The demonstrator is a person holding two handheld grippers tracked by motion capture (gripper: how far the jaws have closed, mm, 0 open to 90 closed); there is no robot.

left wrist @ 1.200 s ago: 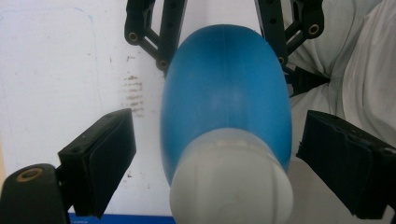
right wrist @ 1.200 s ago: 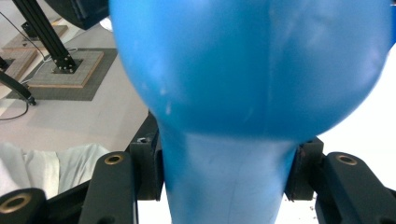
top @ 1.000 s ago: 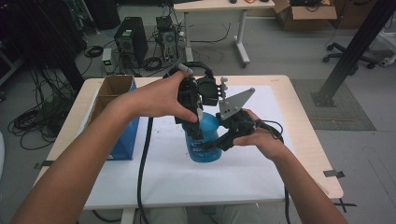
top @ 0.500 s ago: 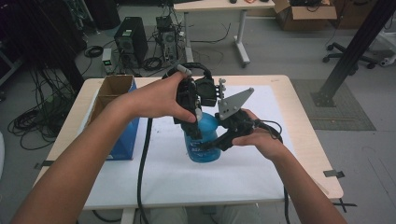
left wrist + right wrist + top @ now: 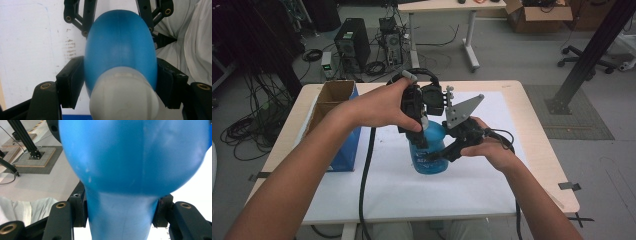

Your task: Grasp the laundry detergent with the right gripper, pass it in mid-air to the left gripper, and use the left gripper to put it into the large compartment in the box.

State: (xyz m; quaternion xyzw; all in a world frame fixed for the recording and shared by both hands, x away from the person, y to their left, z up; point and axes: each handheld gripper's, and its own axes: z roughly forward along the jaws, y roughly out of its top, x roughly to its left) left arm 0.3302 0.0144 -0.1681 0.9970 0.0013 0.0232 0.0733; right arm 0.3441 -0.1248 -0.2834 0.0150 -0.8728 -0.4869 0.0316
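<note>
A blue plastic bottle with a white cap stands on the white sheet near the table's middle. My left gripper comes down from above, and its pads press on both sides of the bottle's rounded shoulder just below the cap. My right gripper reaches in from the right. Its pads clamp the bottle's narrower part below the bulge. Both grippers are shut on the bottle. The right gripper's black jaw links appear beyond the bottle in the left gripper view.
An open cardboard box with a blue side stands at the table's left edge. A white sheet covers most of the wooden table. The left gripper's black cable runs down toward the front edge. Computers and cables sit on the floor behind.
</note>
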